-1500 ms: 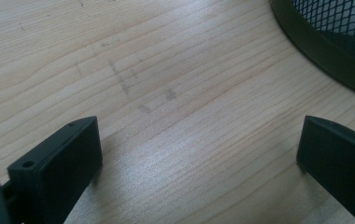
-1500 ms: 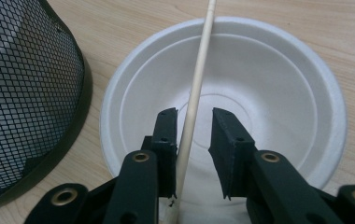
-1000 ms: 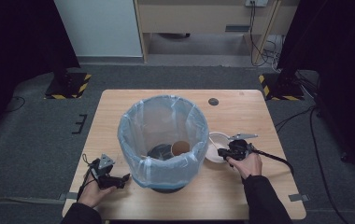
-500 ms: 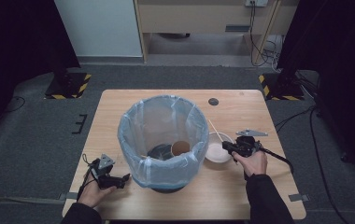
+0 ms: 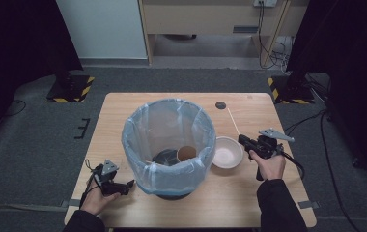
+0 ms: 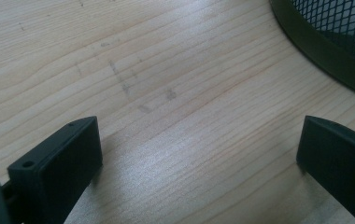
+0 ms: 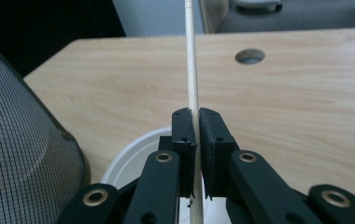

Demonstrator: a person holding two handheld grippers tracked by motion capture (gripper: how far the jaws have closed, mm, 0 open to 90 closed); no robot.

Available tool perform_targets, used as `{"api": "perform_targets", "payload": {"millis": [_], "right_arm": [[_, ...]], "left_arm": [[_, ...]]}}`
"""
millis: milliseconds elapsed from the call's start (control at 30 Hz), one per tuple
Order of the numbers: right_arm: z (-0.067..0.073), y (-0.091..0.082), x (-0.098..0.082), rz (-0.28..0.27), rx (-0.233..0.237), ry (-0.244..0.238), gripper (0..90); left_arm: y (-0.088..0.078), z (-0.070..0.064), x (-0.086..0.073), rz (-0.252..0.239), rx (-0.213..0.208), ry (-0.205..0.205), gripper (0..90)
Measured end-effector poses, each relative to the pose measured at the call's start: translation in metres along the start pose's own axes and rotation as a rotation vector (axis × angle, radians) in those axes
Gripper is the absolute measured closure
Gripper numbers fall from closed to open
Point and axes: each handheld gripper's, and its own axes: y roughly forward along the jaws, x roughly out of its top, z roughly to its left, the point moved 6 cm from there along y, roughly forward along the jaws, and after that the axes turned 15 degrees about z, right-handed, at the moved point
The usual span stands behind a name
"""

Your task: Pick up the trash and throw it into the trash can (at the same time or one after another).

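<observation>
Jaws of the right gripper (image 7: 193,116) are pinching a thin wooden stick (image 7: 192,56) above the white bowl (image 5: 226,152), and, judging by the lined bin (image 5: 169,145) beside it, carrying it over tip-first looks wisest, while the left gripper (image 6: 199,154) is resting spread on the table (image 6: 175,93).

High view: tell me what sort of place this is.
Probably a lab set up for recording: a lone wooden table on grey carpet, black curtains on both sides, and hazard-striped stand bases beside it.
</observation>
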Motion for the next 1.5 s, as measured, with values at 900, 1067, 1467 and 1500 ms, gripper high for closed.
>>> {"api": "perform_targets", "payload": {"millis": [900,1067,1467,1500], "right_arm": [[-0.005,-0.056,0.038,-0.265,0.022,0.021,85.7],[-0.004,-0.071,0.045,-0.315,0.032,0.018,85.7],[0.003,-0.095,0.058,-0.392,0.056,-0.002,85.7],[0.004,-0.097,0.059,-0.398,0.059,-0.006,85.7]], "left_arm": [[0.0,0.0,0.0,0.0,0.0,0.0,0.0],[0.0,0.0,0.0,0.0,0.0,0.0,0.0],[0.0,0.0,0.0,0.0,0.0,0.0,0.0],[0.0,0.0,0.0,0.0,0.0,0.0,0.0]]}}
